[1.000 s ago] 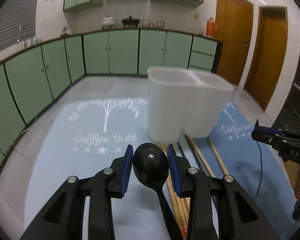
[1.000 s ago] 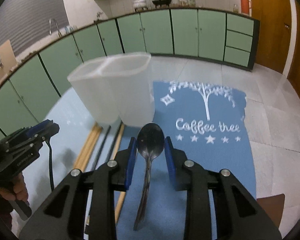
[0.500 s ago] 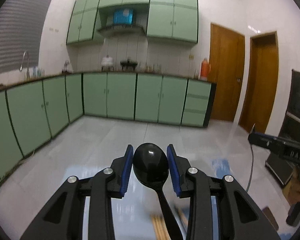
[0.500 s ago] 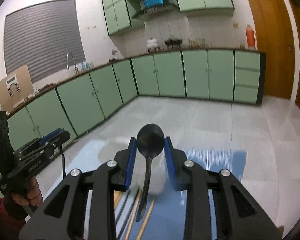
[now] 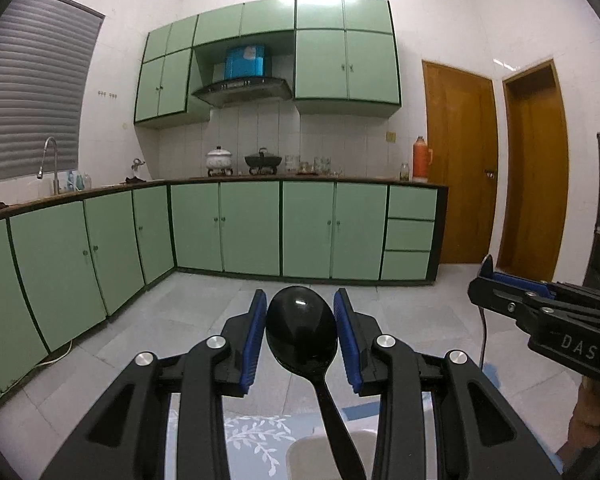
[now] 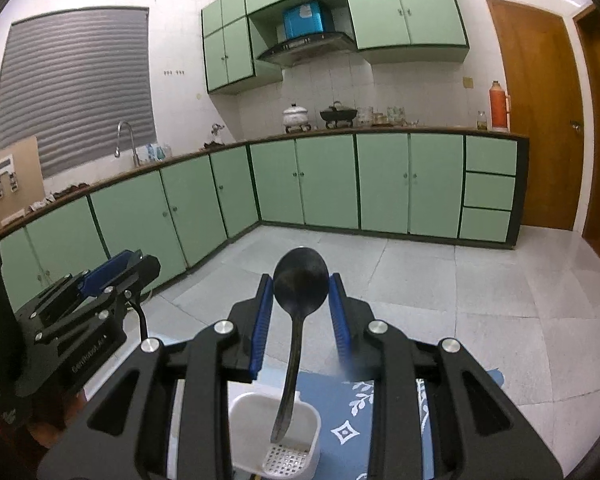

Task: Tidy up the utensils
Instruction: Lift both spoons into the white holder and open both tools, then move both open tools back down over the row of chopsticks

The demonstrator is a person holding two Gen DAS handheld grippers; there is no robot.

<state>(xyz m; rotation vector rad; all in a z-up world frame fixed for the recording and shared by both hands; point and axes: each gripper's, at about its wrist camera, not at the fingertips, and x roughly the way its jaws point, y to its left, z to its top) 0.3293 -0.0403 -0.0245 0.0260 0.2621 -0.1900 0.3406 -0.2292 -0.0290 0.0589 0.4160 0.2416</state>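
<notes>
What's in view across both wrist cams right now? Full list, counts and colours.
black spoon: 1, glossy black, bowl clamped in the left gripper
metal spoon: 1, dark grey, bowl in the right gripper, handle hanging over the holder
utensil holder: 1, white, on the mat below
mat: 1, blue with white print
cabinets: many, green
doors: 2, wooden
thermos: 1, orange, on the counter
left gripper: 1, black, blue pads
right gripper: 1, black, blue pads

— Where do the two cameras look from?
— Each rides its own gripper, close behind the jaws, facing out and slightly down across the kitchen.
— What do they share?
— The green cabinets [image 5: 252, 228] [image 6: 328, 180], the range hood [image 5: 242, 88] [image 6: 308, 42], and each catches the other gripper at its edge.
</notes>
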